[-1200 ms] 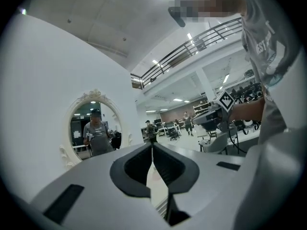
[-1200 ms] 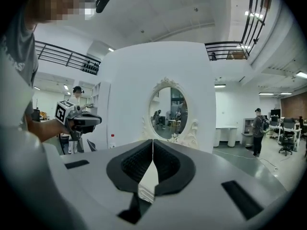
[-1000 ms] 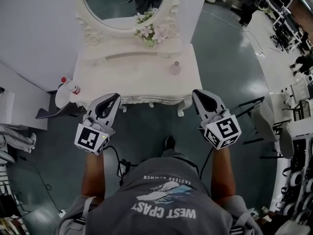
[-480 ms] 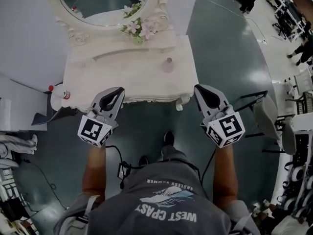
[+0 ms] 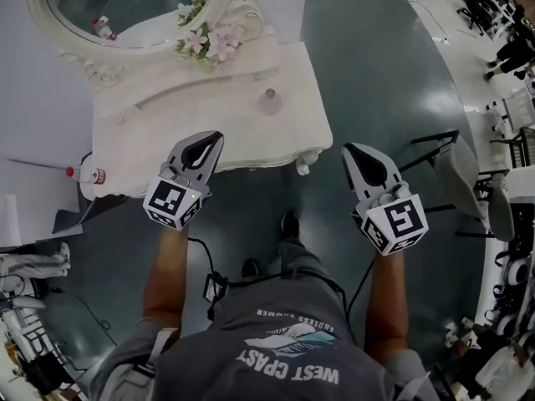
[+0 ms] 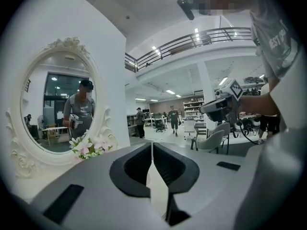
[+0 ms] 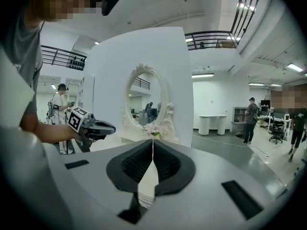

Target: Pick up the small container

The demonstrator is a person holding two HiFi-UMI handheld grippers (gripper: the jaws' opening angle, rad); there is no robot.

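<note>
Plainly, fingers of left gripper (image 5: 216,137) and right gripper (image 5: 349,149) alike pressed together, nothing between them.

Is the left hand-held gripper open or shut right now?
Shut. The left hand-held gripper has its jaws meeting along a thin line, nothing between them.
</note>
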